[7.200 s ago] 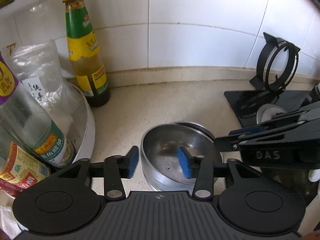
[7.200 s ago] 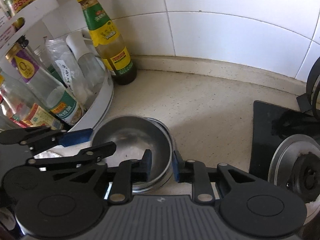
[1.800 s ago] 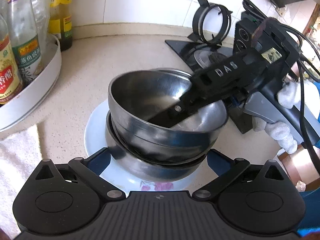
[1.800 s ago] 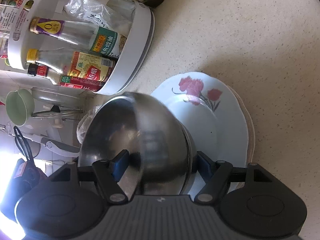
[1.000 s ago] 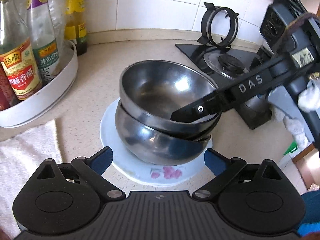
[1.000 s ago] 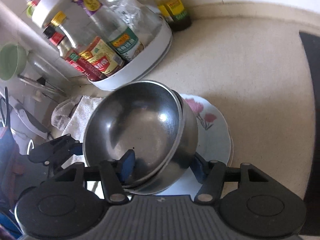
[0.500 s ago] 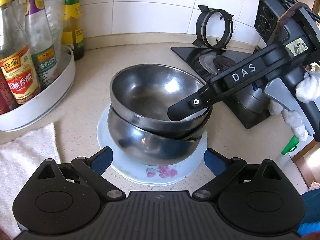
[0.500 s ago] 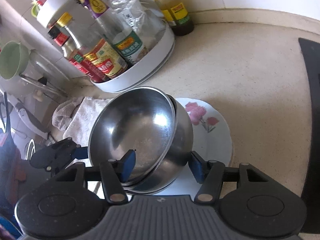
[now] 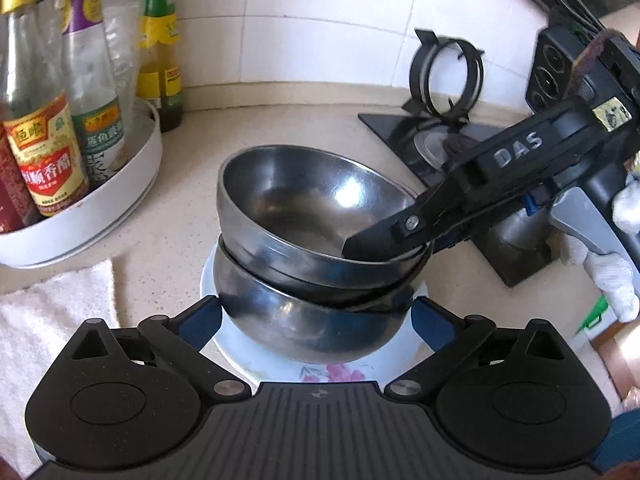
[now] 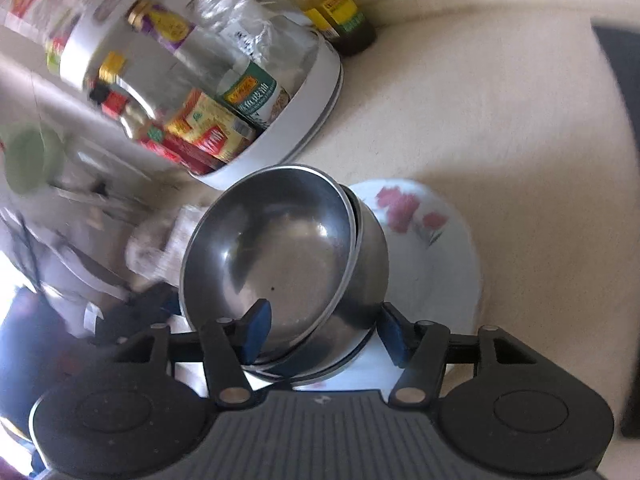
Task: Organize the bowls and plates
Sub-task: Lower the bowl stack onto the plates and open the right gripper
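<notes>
The left gripper (image 9: pixel 316 320) is hovering nearest, its claw spread wide, one blue pad on each side of the lower bowl (image 9: pixel 304 332) and neither visibly pressing it. That bowl is sitting on the flowered plate (image 9: pixel 256 364), which is lying on the counter (image 9: pixel 280 128) just right of a white towel (image 9: pixel 52 320).

Just beyond, the upper bowl (image 9: pixel 304 208) is nesting in the stack at a tilt – its left rim riding higher than its right. The right gripper (image 10: pixel 324 332), held by a white-gloved hand (image 9: pixel 608 272), is reaching in from the right and straddling the stack's wall: one pad inside the upper bowl, the other outside. Its jaws have just been closing with that wall between them, standing at a middling width; whether the pads are actually biting I cannot tell.

The step in hand seems to be seating the bowls on the plate. The next move probably calls for levelling the tilted bowl, then freeing the wall and drawing the inner finger out without dragging the stack.

Farther left, bottles (image 9: pixel 48 160) are standing in a white tray (image 9: pixel 120 208); at the far right a black hob (image 9: pixel 400 124) is lying against the tiles.

Hard to read – how many bowls are making up the stack, since several rims are overlapping. The right wrist view is blurring along its left side, and the gripper bodies are hiding the plate's near edge.
</notes>
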A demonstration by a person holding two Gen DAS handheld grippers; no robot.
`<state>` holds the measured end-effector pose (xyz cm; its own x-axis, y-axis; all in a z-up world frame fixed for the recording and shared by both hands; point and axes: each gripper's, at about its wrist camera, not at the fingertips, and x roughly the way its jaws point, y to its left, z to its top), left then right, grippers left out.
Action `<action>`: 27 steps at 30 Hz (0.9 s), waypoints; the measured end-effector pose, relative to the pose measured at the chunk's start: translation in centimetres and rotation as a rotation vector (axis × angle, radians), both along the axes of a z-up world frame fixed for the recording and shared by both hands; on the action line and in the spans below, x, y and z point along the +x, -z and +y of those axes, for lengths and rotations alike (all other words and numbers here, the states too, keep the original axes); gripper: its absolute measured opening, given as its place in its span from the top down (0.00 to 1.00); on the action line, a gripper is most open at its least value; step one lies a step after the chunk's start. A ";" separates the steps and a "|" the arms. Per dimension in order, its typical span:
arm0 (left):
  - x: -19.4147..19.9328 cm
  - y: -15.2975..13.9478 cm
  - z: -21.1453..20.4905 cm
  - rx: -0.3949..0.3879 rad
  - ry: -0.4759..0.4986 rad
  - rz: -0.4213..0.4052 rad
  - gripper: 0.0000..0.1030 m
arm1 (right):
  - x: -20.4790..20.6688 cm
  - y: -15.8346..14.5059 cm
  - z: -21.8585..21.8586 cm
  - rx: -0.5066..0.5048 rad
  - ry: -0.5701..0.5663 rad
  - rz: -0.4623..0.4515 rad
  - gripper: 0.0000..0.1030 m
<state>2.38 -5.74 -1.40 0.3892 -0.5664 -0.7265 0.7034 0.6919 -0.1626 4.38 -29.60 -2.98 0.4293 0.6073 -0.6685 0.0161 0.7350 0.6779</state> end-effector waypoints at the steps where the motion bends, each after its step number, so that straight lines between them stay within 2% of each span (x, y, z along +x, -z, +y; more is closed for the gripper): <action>1: 0.2 0.2 0.2 -0.013 -0.004 0.008 0.02 | -0.1 -0.1 -0.3 0.011 0.015 -0.010 0.27; 5: 1.0 1.0 0.3 -0.064 -0.013 0.064 0.03 | -0.4 -0.9 -1.0 0.040 0.031 -0.038 0.28; 8: 1.5 2.4 -0.3 -0.063 -0.014 0.121 0.07 | -0.3 -1.4 -1.2 0.044 0.024 -0.043 0.31; 13: 1.2 2.4 -0.4 -0.080 0.014 0.110 0.10 | -0.4 -0.6 -1.6 0.007 0.018 -0.013 0.38; 17: 1.1 1.8 0.6 -0.044 0.022 0.090 0.09 | -1.0 -1.8 -1.0 -0.127 -0.028 -0.067 0.37; 27: 0.4 0.2 1.2 -0.037 -0.012 0.038 0.09 | -2.3 -3.7 -2.0 -0.140 0.001 -0.132 0.34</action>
